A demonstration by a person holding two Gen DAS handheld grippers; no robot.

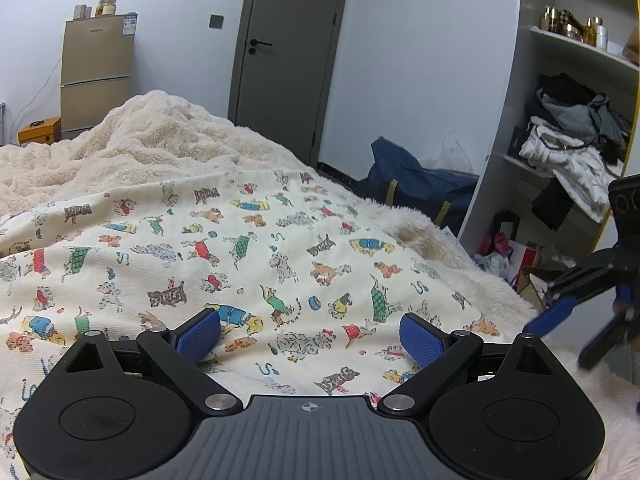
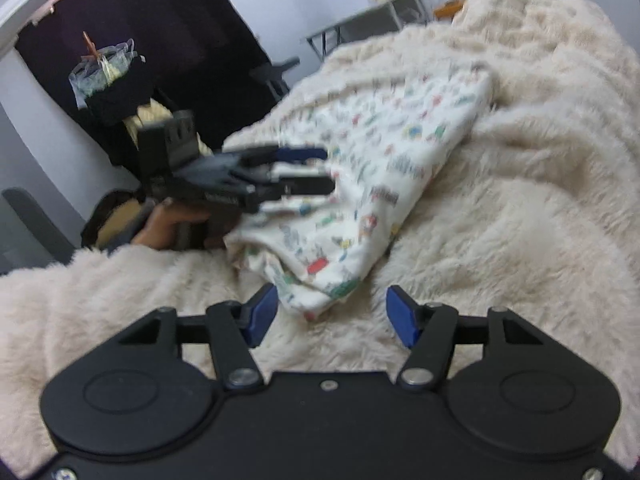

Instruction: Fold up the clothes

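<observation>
A cream garment printed with coloured dogs lies spread on a fluffy cream blanket. My left gripper hovers low over its near part, blue pads wide apart with nothing pressed between them. My right gripper shows at the right edge, off the cloth's side. In the right wrist view the garment lies folded in a long shape. Its near corner reaches in between the right gripper's open pads without touching them. The left gripper, held by a hand, is blurred above the garment's far edge.
The blanket covers the whole bed. Beyond it stand a grey door, a tan fridge, a blue bag on the floor and open shelves stuffed with clothes. A metal table and a dark chair stand past the bed.
</observation>
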